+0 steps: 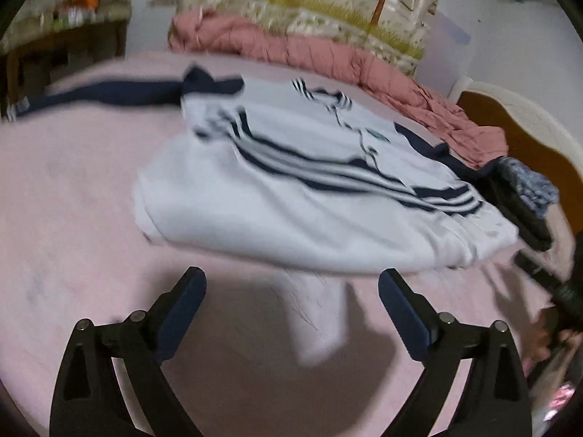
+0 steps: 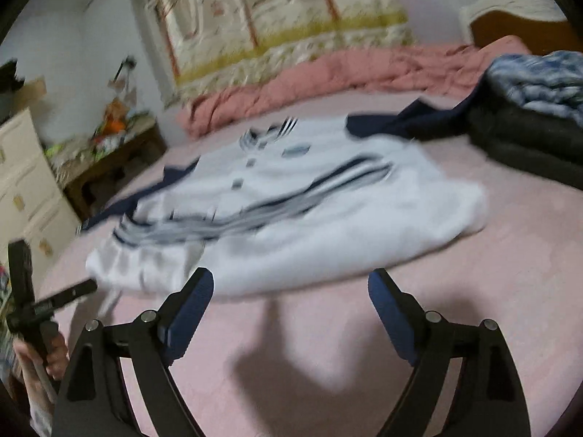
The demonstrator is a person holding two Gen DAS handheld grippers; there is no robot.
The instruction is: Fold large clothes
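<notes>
**White jacket laid on pink bed, both grippers spread and empty**

A white jacket point(image 1: 302, 196) with navy stripes and navy sleeves is seen lying flat on a pink bedsheet point(image 1: 73, 218), at about 12 o'clock from each gripper. The left gripper point(image 1: 291, 291) is held wide apart just short of the hem, nothing between its fingers. The right gripper point(image 2: 291, 291) is likewise spread and empty. A rumpled pink quilt point(image 1: 328, 54) is bunched beyond the jacket. At 2 o'clock in the right view, what may be folded dark clothes point(image 2: 528, 138) is blurred
</notes>
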